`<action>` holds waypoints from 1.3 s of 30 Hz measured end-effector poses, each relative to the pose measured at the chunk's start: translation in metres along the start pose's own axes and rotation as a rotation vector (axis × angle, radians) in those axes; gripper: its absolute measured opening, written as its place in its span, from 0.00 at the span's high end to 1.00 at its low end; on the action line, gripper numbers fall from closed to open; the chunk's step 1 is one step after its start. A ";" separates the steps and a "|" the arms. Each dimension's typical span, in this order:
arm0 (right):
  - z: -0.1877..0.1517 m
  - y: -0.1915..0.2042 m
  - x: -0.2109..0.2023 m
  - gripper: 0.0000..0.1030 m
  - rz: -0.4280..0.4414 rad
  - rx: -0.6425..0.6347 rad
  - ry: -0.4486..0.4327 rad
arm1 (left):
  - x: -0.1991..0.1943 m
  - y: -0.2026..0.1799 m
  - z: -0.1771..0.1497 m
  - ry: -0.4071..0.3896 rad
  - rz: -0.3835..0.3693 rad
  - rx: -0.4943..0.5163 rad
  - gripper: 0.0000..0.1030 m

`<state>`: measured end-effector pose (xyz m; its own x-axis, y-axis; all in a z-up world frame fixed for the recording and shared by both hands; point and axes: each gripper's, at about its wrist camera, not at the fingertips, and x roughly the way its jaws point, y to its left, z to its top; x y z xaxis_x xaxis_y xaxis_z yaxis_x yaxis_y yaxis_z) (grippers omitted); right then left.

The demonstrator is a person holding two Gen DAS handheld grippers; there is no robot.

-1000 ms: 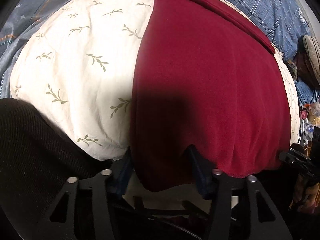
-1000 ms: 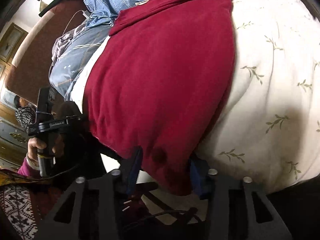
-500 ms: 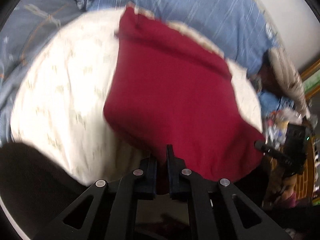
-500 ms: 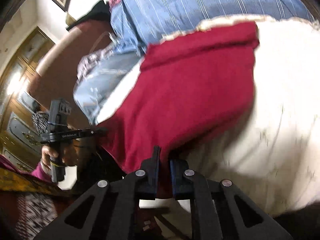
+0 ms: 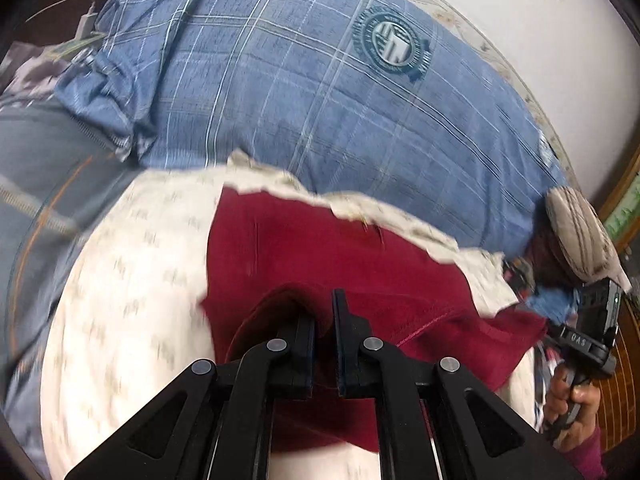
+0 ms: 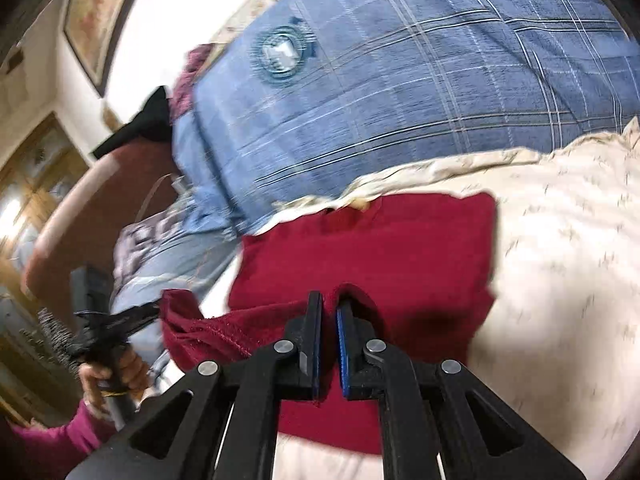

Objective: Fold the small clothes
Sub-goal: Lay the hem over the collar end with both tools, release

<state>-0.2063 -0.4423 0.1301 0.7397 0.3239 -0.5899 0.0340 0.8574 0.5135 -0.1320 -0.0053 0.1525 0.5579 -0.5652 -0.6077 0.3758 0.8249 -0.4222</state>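
Observation:
A dark red garment (image 5: pixel 332 256) lies on a white leaf-print cushion (image 5: pixel 132 280). My left gripper (image 5: pixel 323 300) is shut on the garment's near edge and holds it lifted and carried over the rest of the cloth. In the right wrist view the same red garment (image 6: pixel 384 248) lies on the cushion (image 6: pixel 560 264), and my right gripper (image 6: pixel 329 300) is shut on its near hem, also raised. The hem stretches between the two grippers. Each gripper shows in the other's view, the right one (image 5: pixel 588 340) and the left one (image 6: pixel 108 320).
A blue plaid pillow (image 5: pixel 320 92) with a round emblem lies behind the cushion. Grey-blue bedding (image 5: pixel 36 168) is at the left. A beige cap (image 5: pixel 580 232) lies at the right. A brown headboard (image 6: pixel 88 200) and wooden cabinet (image 6: pixel 24 184) stand left in the right wrist view.
Both grippers closed on the garment's near edge, lifted it and carried it forward toward the far edge, so the cloth now doubles over itself. Both views now tilt up toward the blue pillow.

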 end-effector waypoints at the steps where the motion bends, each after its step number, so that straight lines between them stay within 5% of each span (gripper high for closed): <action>1: 0.008 -0.006 0.009 0.95 -0.014 0.008 -0.003 | 0.014 -0.005 0.004 -0.006 0.009 -0.003 0.94; 7: 0.045 -0.052 0.060 0.95 -0.072 0.095 0.000 | 0.104 -0.001 0.043 0.002 0.084 -0.024 0.94; 14: 0.062 -0.078 0.094 0.94 -0.121 0.096 -0.037 | 0.155 0.012 0.075 0.009 0.082 -0.047 0.93; 16: 0.063 -0.070 0.097 0.88 -0.158 0.035 -0.031 | 0.163 0.012 0.079 0.038 0.092 -0.017 0.91; 17: 0.062 -0.067 0.096 0.74 -0.182 0.031 -0.007 | 0.164 0.013 0.079 0.062 0.106 -0.010 0.89; 18: 0.062 -0.067 0.092 0.52 -0.193 0.041 -0.003 | 0.167 0.014 0.080 0.083 0.115 -0.011 0.83; 19: 0.060 -0.068 0.084 0.47 -0.197 0.066 -0.013 | 0.167 0.015 0.079 0.098 0.107 -0.014 0.76; 21: 0.055 -0.072 0.064 0.45 -0.168 0.113 -0.055 | 0.162 0.016 0.080 0.106 0.077 -0.017 0.62; 24: 0.052 -0.066 0.047 0.46 -0.161 0.096 -0.052 | 0.142 0.013 0.081 0.017 0.107 -0.021 0.12; 27: 0.048 -0.039 0.060 0.48 -0.149 -0.018 0.013 | 0.128 0.013 0.085 -0.064 0.081 -0.025 0.12; 33: 0.064 -0.021 0.127 0.49 -0.235 -0.105 0.103 | 0.165 0.015 0.087 0.047 0.206 -0.026 0.13; 37: 0.078 -0.059 0.176 0.47 -0.420 -0.057 0.162 | 0.212 0.028 0.093 0.118 0.356 -0.027 0.13; 39: 0.079 -0.073 0.188 0.47 -0.415 -0.027 0.193 | 0.232 0.037 0.096 0.151 0.374 -0.038 0.12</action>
<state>-0.0171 -0.4754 0.0312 0.5284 0.0168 -0.8489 0.2820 0.9396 0.1941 0.0825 -0.1050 0.0609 0.5348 -0.2227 -0.8151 0.1381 0.9747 -0.1757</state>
